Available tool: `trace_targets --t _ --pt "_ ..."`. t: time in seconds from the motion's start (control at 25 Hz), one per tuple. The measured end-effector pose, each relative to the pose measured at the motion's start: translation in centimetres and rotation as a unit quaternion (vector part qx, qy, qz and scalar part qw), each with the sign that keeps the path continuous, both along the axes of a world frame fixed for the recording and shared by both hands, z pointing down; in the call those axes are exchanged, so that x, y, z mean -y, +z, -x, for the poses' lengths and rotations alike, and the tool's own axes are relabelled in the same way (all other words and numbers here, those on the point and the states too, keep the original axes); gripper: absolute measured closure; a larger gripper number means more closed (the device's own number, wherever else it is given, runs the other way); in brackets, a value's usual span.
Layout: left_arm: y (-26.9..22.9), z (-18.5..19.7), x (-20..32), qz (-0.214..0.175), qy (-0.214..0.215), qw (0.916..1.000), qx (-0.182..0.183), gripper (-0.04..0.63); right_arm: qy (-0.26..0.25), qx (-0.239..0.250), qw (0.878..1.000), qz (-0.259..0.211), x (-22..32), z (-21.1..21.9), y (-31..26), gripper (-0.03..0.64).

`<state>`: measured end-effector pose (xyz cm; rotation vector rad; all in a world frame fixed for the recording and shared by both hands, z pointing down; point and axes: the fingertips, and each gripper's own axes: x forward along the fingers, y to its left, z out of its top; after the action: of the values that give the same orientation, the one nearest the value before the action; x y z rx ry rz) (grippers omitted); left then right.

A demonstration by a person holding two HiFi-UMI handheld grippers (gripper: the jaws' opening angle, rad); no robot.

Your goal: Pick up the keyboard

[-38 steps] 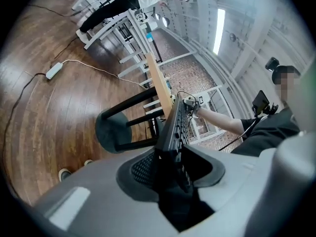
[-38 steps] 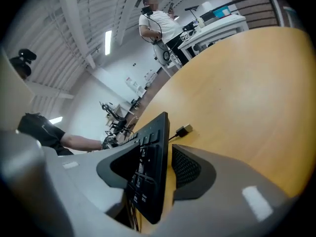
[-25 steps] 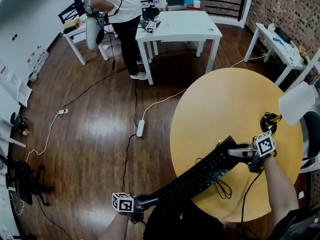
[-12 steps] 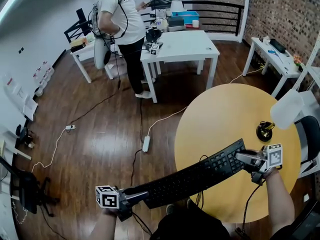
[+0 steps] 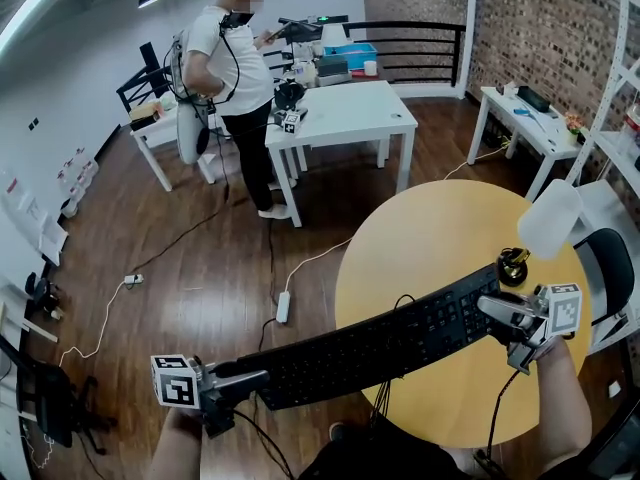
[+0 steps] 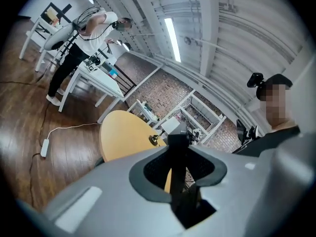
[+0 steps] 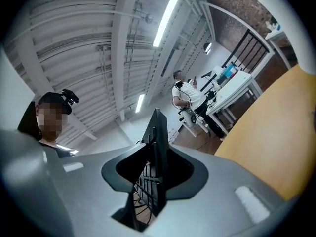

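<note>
A long black keyboard (image 5: 370, 346) hangs in the air over the near edge of the round yellow table (image 5: 430, 228), held by its two ends. My left gripper (image 5: 258, 378) grips the left end, off the table's edge; its jaws have just been closing, with the keyboard's end between them. My right gripper (image 5: 494, 309) is shut on the right end, over the table. In the left gripper view the keyboard (image 6: 178, 167) shows edge-on between the jaws. The right gripper view shows the keyboard (image 7: 157, 162) the same way. A black cable (image 5: 385, 396) dangles below it.
A small black round object (image 5: 512, 265) sits on the table near my right gripper, with a white shade (image 5: 548, 218) above it. A black chair (image 5: 612, 268) stands at the right. Farther off a person (image 5: 235, 68) stands by a white table (image 5: 345, 108). A power strip (image 5: 283, 306) lies on the floor.
Both grippers have risen with the keyboard, which has come off the table and levelled out. The head view has tilted up, showing more of the room.
</note>
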<state>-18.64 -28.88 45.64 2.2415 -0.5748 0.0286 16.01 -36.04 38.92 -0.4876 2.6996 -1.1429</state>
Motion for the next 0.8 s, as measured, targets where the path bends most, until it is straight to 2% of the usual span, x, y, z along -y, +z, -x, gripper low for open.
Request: trace_targets --t 0.08,0.24,0.56,0.68,0.8 --pt "-2.4 -0.5 0.3 -0.017 0.002 0.9998 -0.013 0.278 0.004 0.005 1.0 -0.007 -0.2 -0.3 -1.7 0.502" --pt "-5.2 -1.7 1.2 -0.034 0.005 0.9994 0.003 0.276 0.015 0.015 0.999 -0.024 0.2 -1.7 -4.0 0.5" --pt "-5.9 -3.8 4.6 -0.045 0.014 0.9986 0.024 0.273 0.026 0.013 0.999 -0.04 2.6 -4.5 -4.3 0.499" --pt "-6.4 -3.7 5.2 -0.051 0.018 0.9981 0.028 0.273 0.026 0.022 0.998 -0.045 2.9 -4.2 -5.1 0.499" --pt "-6.5 -3.4 5.3 -0.049 0.021 0.9983 0.025 0.275 0.029 0.002 0.998 -0.061 3.2 -4.4 -4.9 0.499"
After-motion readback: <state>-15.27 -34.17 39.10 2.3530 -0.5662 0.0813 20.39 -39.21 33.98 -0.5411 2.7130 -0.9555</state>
